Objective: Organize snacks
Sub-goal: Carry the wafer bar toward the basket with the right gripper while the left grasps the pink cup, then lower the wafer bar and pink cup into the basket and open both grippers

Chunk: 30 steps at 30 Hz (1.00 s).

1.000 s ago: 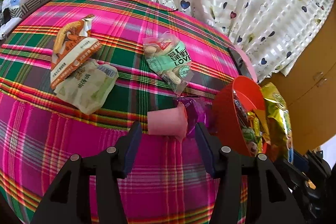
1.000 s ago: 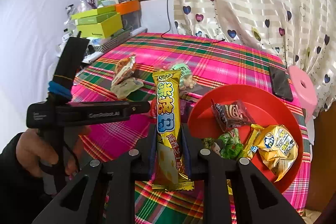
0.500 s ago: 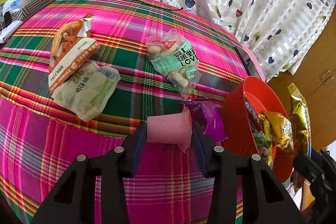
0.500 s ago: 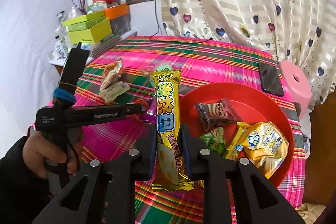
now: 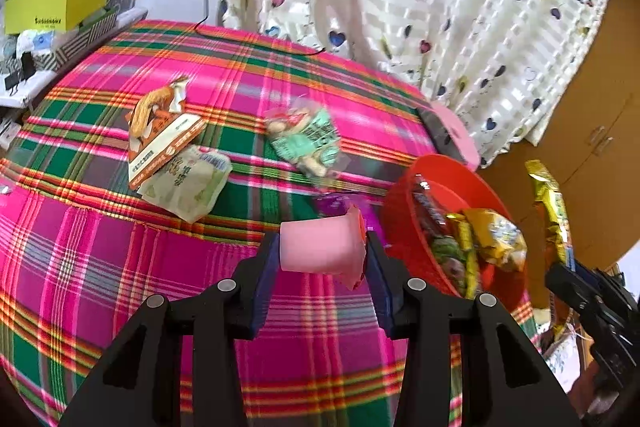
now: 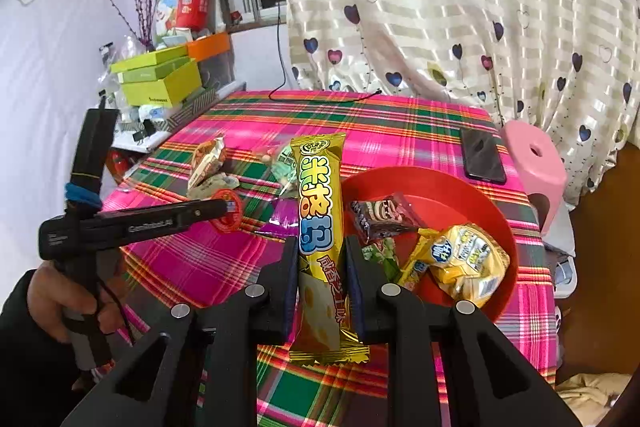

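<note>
Left wrist view has the plaid tabletop [image 5: 120, 267] filling it, red bowl [image 5: 404, 211] just right of the jaws, and the left gripper [image 5: 322, 259] clamped on a pink jelly cup [image 5: 320, 247] lying sideways. Right wrist view shows what that one can't: the right gripper [image 6: 322, 267] pinching a yellow snack bar [image 6: 320, 211] upright, a phone [image 6: 482, 155] beyond the bowl.

Table under pink-green plaid cloth [image 6: 400, 119]. Lying on it: orange packet [image 5: 160, 131] overlapping pale green packet [image 5: 188, 183], clear mint-label bag [image 5: 308, 143], purple wrapper [image 6: 282, 217], red bowl [image 6: 432, 183], black phone [image 6: 482, 155] near far edge
</note>
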### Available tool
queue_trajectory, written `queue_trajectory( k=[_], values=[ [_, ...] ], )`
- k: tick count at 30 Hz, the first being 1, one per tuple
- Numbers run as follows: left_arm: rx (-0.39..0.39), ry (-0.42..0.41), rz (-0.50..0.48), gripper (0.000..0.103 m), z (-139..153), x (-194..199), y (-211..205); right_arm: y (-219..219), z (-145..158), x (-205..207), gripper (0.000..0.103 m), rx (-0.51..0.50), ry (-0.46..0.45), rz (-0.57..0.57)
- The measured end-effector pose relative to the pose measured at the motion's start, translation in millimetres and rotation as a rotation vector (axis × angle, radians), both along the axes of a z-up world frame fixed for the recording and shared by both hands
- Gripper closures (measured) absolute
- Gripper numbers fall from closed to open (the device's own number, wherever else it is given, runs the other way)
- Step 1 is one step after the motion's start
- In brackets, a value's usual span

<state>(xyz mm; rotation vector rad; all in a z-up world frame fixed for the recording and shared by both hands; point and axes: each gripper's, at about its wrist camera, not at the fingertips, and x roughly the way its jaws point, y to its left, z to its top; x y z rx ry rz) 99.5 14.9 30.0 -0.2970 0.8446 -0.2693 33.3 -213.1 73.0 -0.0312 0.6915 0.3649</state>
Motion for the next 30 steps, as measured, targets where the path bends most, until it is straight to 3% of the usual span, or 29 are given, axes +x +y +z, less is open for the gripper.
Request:
queue_trajectory(
  k=[15,30],
  values=[
    [0.01,-0.069,-0.127,0.06,28.1,-16.4,-46.0,-41.9,6.2,-16.7,0.083,0.024,-0.025,-0.095],
    [0.036,-0.055,-0.223,0.06,20.3,11.3,-89.4,-75.4,-19.3,19.9,0.083,0.052,0.041,-0.156]
  ],
)
